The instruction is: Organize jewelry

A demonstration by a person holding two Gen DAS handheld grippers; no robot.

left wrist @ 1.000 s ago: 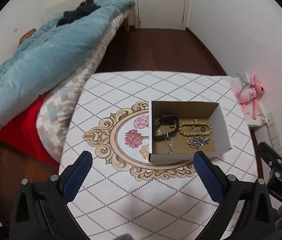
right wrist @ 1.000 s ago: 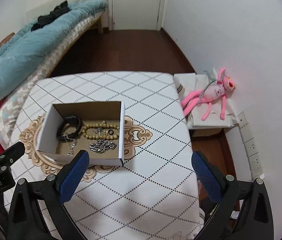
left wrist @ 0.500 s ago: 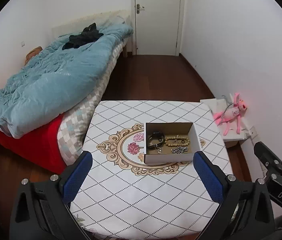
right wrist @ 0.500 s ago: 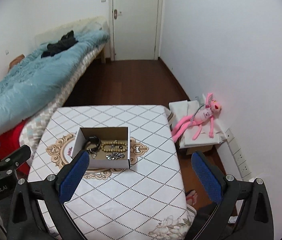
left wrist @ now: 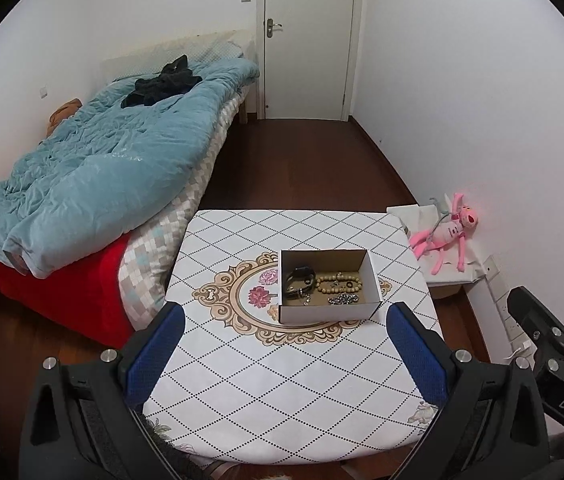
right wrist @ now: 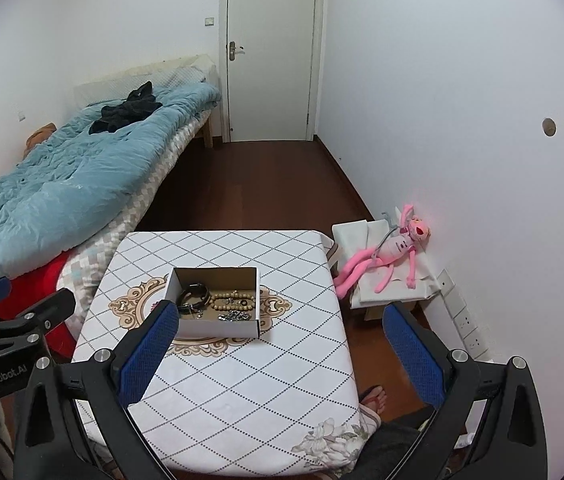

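Observation:
A small open cardboard box (left wrist: 328, 312) (right wrist: 218, 327) sits near the middle of a table (left wrist: 282, 392) (right wrist: 242, 392) covered in a white diamond-patterned cloth. Inside lie a black band (left wrist: 300, 277) (right wrist: 193, 293), a wooden bead bracelet (left wrist: 338, 283) (right wrist: 231, 298) and a silver chain (left wrist: 346, 299) (right wrist: 236, 315). My left gripper (left wrist: 282, 354) is open, held high and well back from the box, nothing between its blue pads. My right gripper (right wrist: 280, 354) is open too, also high above the near part of the table.
A bed with a blue duvet (left wrist: 102, 172) and red blanket (left wrist: 62, 292) borders the table's left side. A pink plush toy (right wrist: 386, 256) lies on a low white stand by the right wall. A person's sandalled foot (right wrist: 374, 398) shows beside the table. A closed door (right wrist: 270, 52) stands at the far end.
Both grippers have pulled up and back from the box, so it looks much smaller and the whole room has come into view. Both stayed open.

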